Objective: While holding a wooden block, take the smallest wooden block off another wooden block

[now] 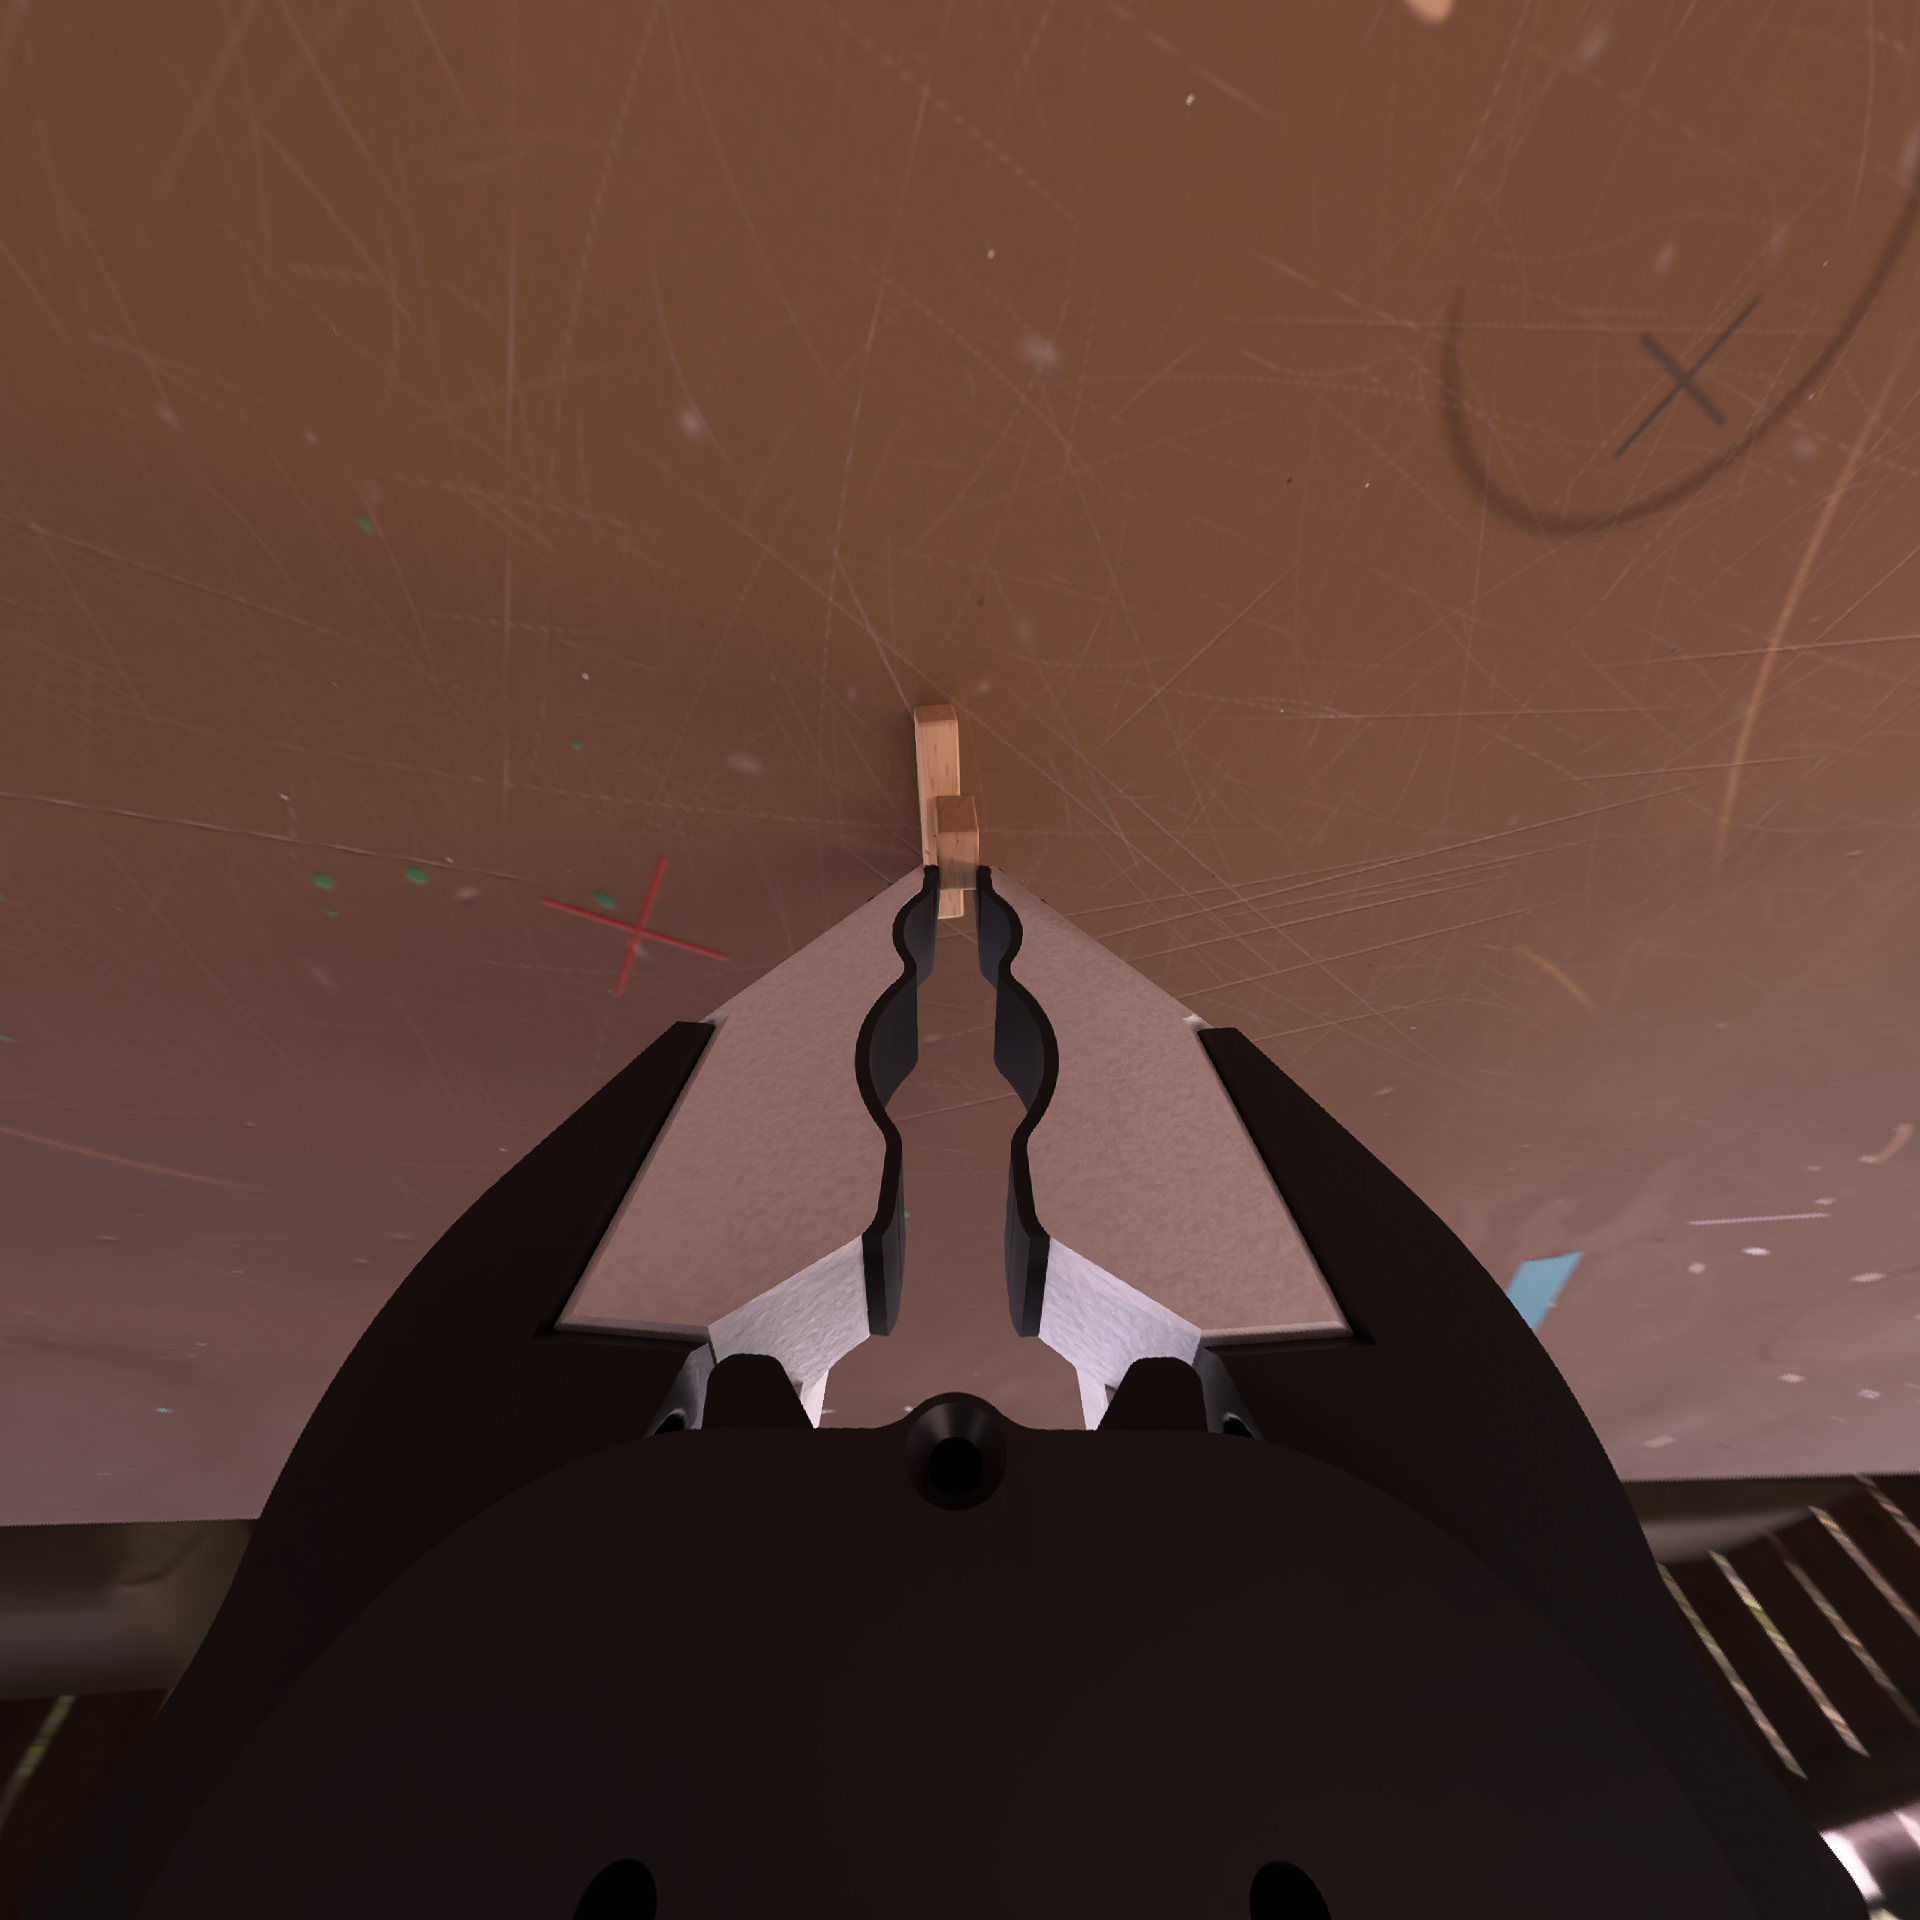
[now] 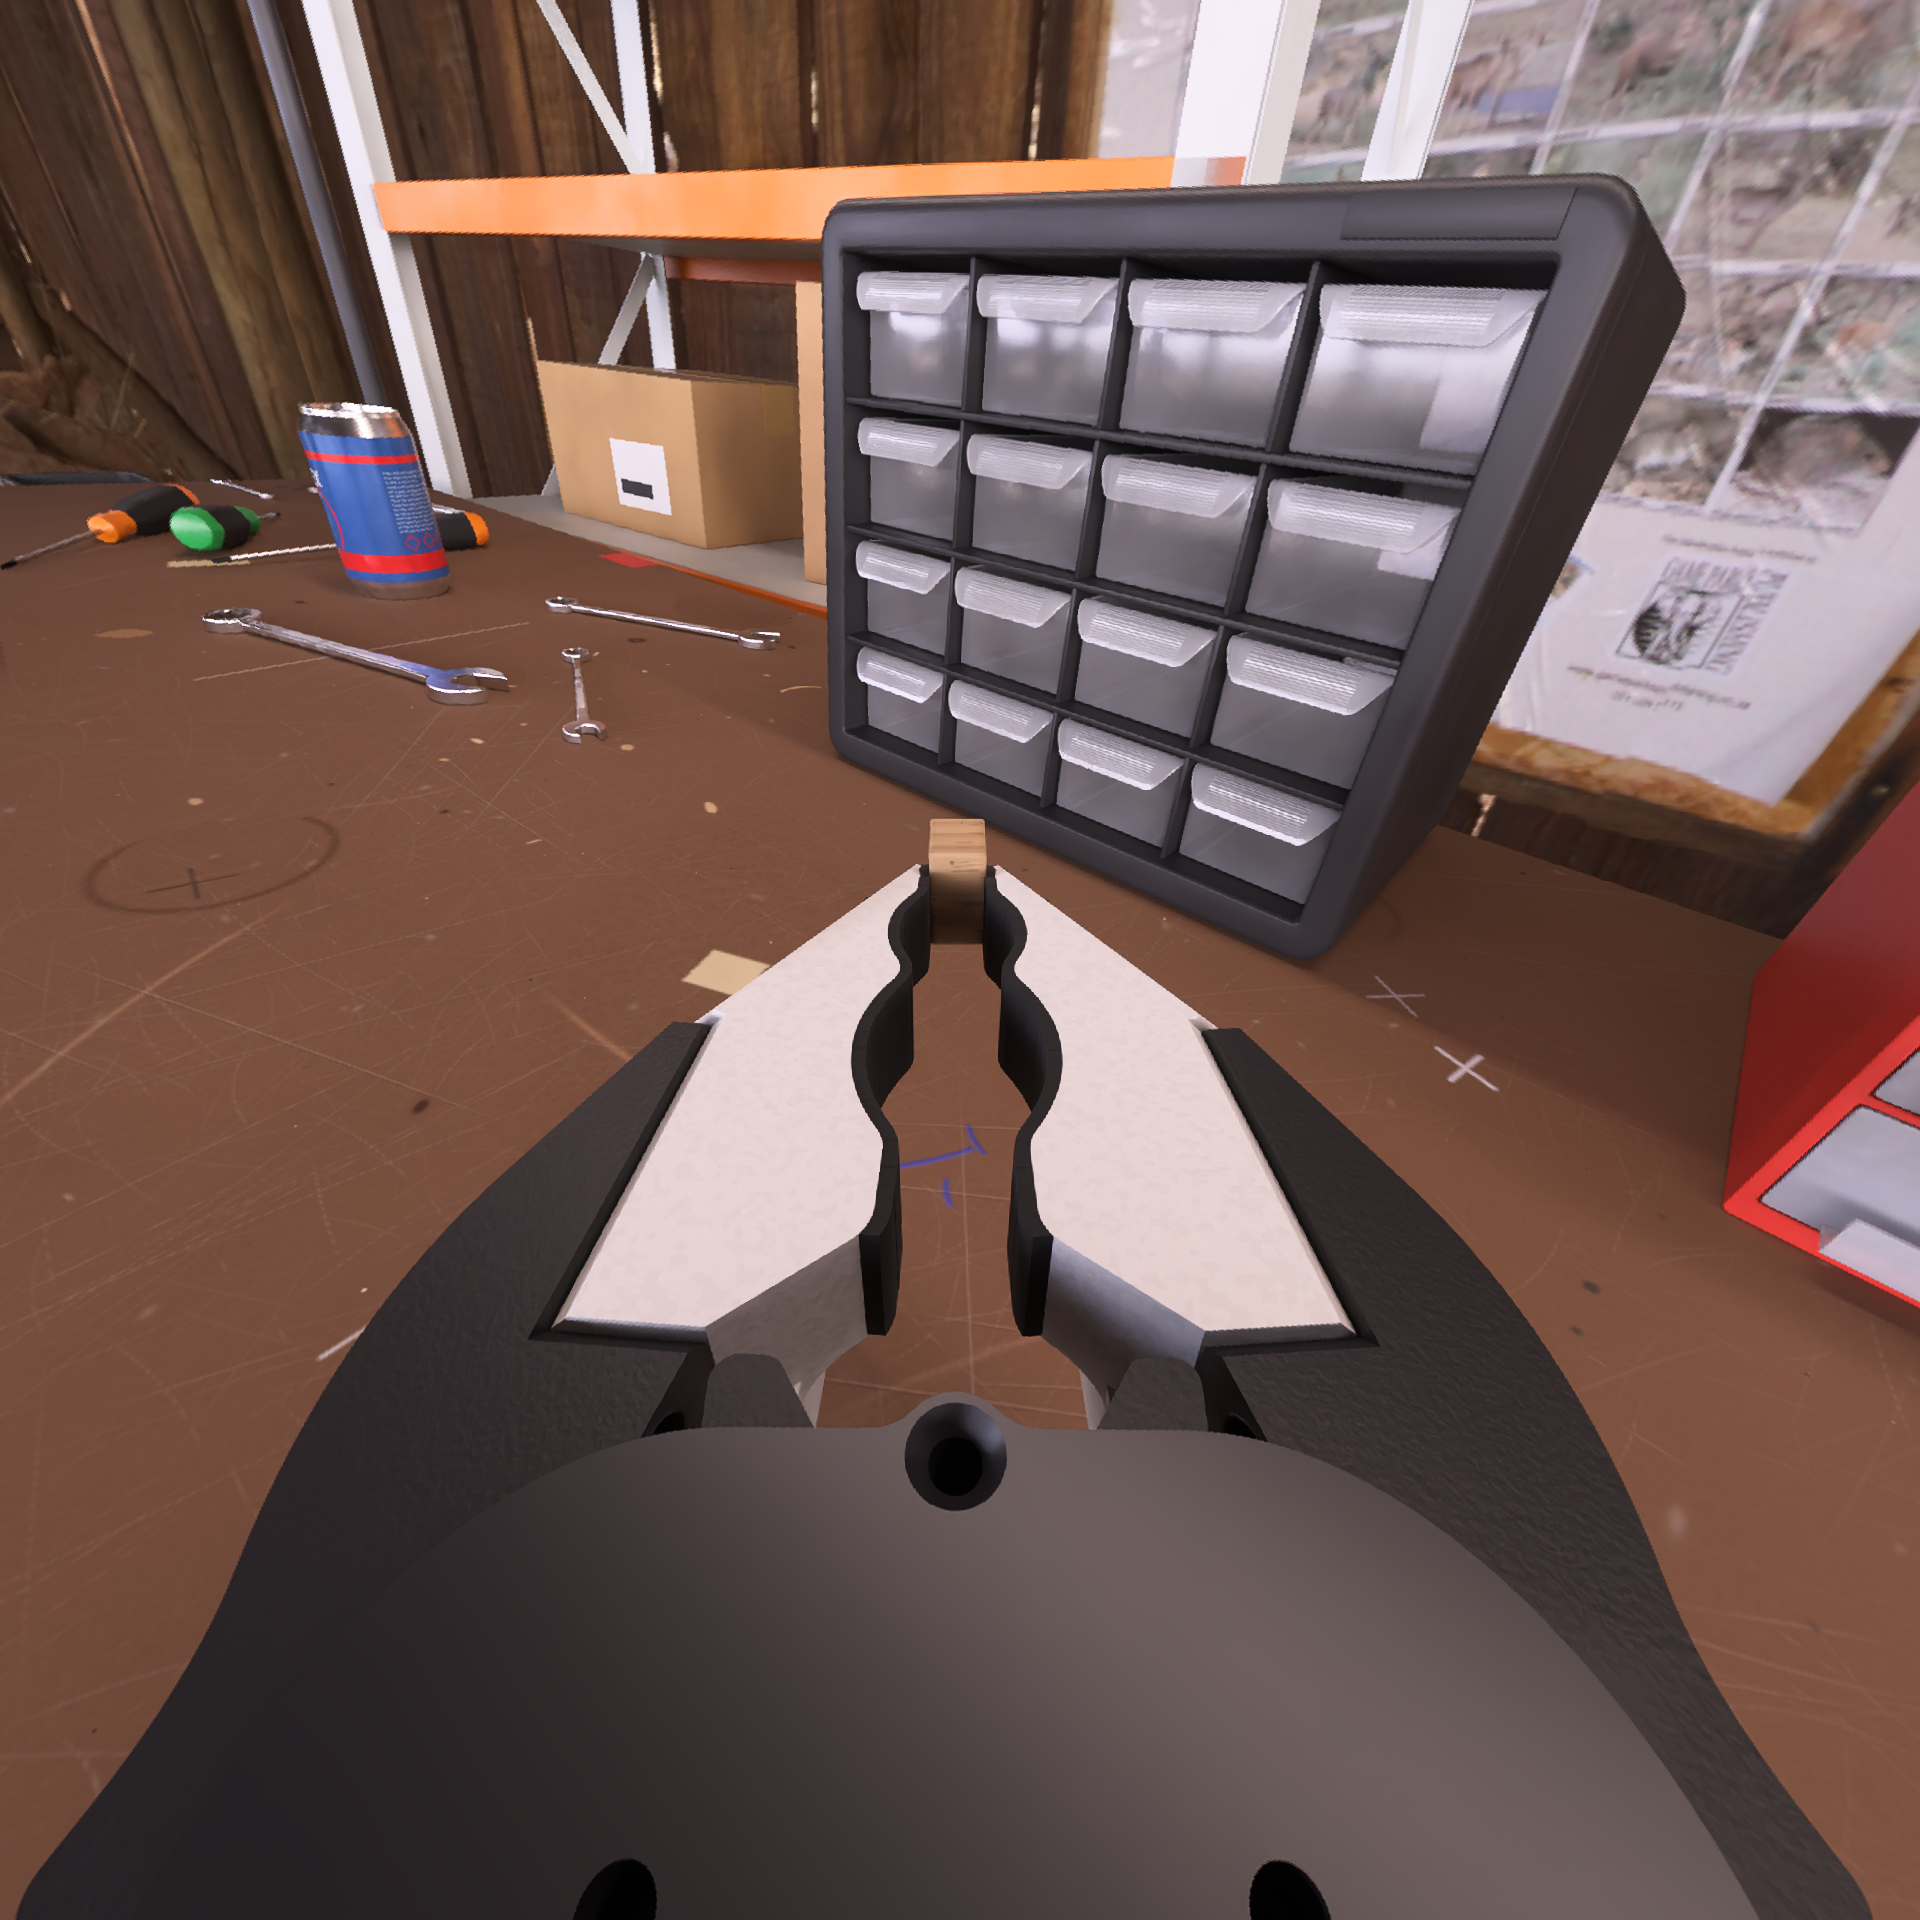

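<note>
Left gripper [image 1: 956, 883] is pinching a small wooden block [image 1: 958, 844] at its fingertips above the scratched brown workbench [image 1: 1143, 468], a longer wooden block [image 1: 932, 764] lying just behind. Right gripper [image 2: 957, 883] is clamping another wooden block [image 2: 956, 878] before the grey drawer cabinet [image 2: 1195, 520].

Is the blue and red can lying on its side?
No, the blue and red can stands upright on the brown table, beside the screwdrivers.

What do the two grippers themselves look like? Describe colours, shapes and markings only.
Both the left gripper and the right gripper match: a rounded black body with a round hole, two tapering white fingers, and wavy black inner pads. No cables show.
</note>
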